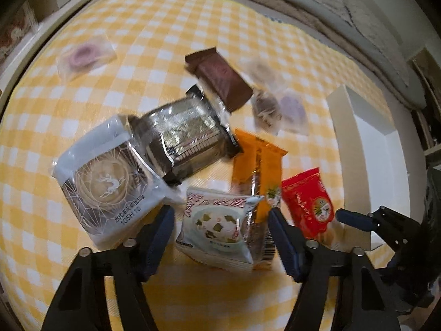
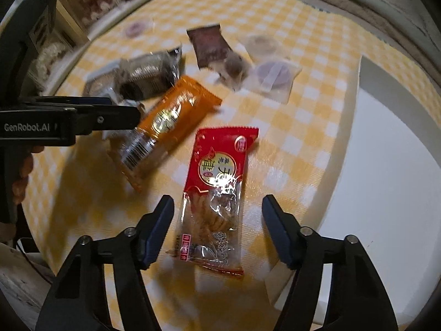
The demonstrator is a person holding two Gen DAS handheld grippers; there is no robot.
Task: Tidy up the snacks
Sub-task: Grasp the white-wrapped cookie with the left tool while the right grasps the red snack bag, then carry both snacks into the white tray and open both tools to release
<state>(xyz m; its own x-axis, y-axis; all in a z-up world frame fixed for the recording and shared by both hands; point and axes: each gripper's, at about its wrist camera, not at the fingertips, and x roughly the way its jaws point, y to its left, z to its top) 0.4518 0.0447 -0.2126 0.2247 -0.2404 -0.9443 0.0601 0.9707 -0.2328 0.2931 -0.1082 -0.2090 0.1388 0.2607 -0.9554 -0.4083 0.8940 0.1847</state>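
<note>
Several snack packets lie on a yellow checked cloth [image 1: 137, 55]. My left gripper [image 1: 222, 234] is open around a pale green-and-white packet [image 1: 217, 229]. Beside that packet lie a white round-cake packet [image 1: 107, 182], a dark foil packet [image 1: 184, 135], a brown packet [image 1: 220, 78], an orange packet [image 1: 255, 171] and a red packet [image 1: 307, 201]. My right gripper [image 2: 217, 229] is open around the lower end of the red packet [image 2: 217, 187]. The orange packet [image 2: 165, 127] lies to its left, partly under the left gripper's finger [image 2: 110, 115].
An open white box [image 2: 386, 165] stands at the right, also in the left wrist view [image 1: 366, 143]. Clear-wrapped purple and brown pastries [image 1: 278, 107] lie at the far side, one alone at far left [image 1: 82, 53]. A wall edge and shelves border the table.
</note>
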